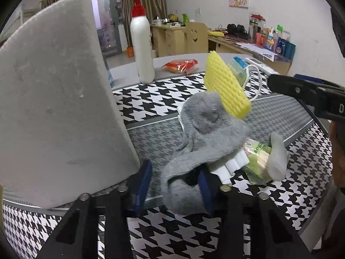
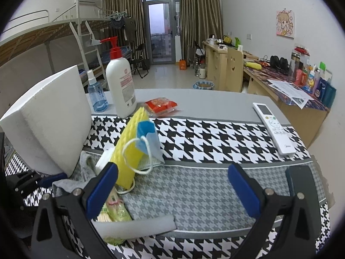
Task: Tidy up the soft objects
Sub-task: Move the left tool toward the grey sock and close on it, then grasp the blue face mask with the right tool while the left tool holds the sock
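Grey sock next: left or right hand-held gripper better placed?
Left, probably. The left hand-held gripper already has the grey sock between its blue pads. The right hand-held gripper is open over bare cloth, the sock off to its left.

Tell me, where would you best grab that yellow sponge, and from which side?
I'd take the yellow sponge by its free upper end, probably from above. It stands tilted on the cloth, propped in the pile, and a face mask hangs against one face, with its loop across the lower part.
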